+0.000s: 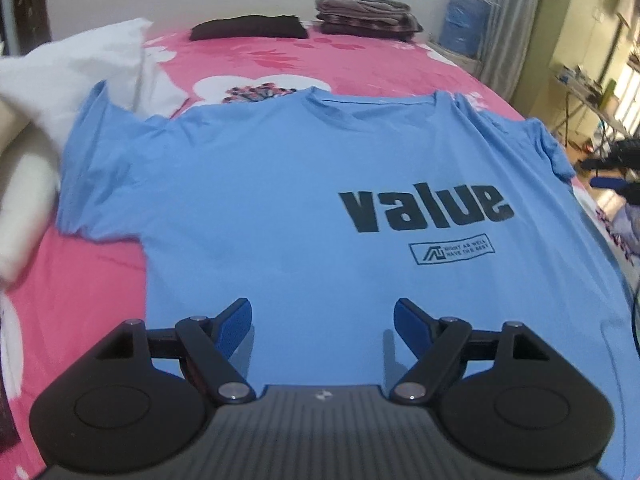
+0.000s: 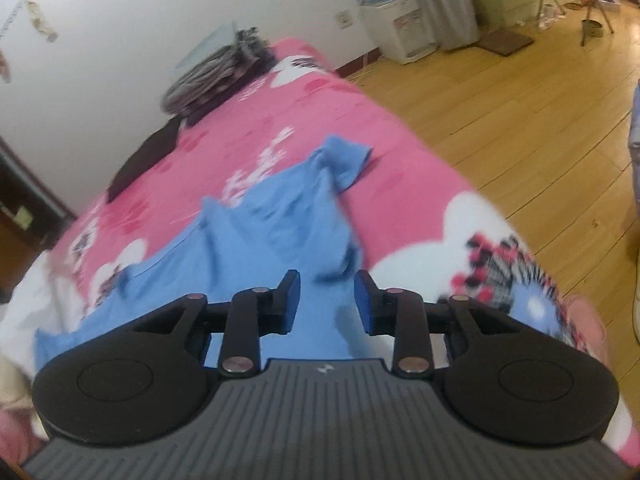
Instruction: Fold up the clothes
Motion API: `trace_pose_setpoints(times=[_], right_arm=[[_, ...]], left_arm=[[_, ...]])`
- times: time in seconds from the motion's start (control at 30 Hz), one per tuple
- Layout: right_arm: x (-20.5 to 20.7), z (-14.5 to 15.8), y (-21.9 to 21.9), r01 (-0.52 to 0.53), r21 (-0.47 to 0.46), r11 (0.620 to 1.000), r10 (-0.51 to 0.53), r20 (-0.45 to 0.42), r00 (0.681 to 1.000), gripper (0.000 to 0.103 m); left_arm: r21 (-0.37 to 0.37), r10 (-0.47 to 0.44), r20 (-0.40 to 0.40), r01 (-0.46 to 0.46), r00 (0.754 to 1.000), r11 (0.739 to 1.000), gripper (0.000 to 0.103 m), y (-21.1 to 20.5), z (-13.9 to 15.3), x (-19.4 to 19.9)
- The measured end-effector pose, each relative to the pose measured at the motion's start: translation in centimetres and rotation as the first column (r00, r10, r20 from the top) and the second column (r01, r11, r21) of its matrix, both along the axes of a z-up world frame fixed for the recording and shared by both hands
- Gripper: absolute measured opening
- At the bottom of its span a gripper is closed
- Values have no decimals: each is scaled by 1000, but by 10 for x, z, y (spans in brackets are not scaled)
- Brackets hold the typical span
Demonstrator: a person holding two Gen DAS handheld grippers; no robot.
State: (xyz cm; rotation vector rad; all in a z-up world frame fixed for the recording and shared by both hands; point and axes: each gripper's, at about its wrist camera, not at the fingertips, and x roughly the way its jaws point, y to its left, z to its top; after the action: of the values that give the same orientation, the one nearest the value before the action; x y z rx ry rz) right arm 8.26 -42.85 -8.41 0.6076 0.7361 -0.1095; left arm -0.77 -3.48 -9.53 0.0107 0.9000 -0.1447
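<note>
While the blue T-shirt (image 1: 280, 184) lies face-up, sleeves rumpled, on the pink bedspread (image 1: 360, 60), we hover both grippers, left (image 1: 322, 316) and right (image 2: 327, 300), fingers spread, grasping nothing.

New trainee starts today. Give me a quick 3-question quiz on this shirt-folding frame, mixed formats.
1. True or false: the blue T-shirt lies face up on the pink bedspread.
2. What word is printed on it?
3. The left claw is: A) shut on the hem B) open above the shirt C) out of view

Key: 1 true; 2 "value"; 3 B. The right claw is open too, gripping nothing.
</note>
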Motion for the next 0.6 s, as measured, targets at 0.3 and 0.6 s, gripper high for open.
trace_pose_setpoints(times=[0.3,0.6], right_arm=[[77,-19,-46,128,174,976,-125,-29,992,45],[132,-32,-34,-24,134,991,32,-53,998,47]], left_arm=[[159,-210,4,206,978,965,80,-44,40,68],[394,-373,138,295,918,871,79,-139,18,149]])
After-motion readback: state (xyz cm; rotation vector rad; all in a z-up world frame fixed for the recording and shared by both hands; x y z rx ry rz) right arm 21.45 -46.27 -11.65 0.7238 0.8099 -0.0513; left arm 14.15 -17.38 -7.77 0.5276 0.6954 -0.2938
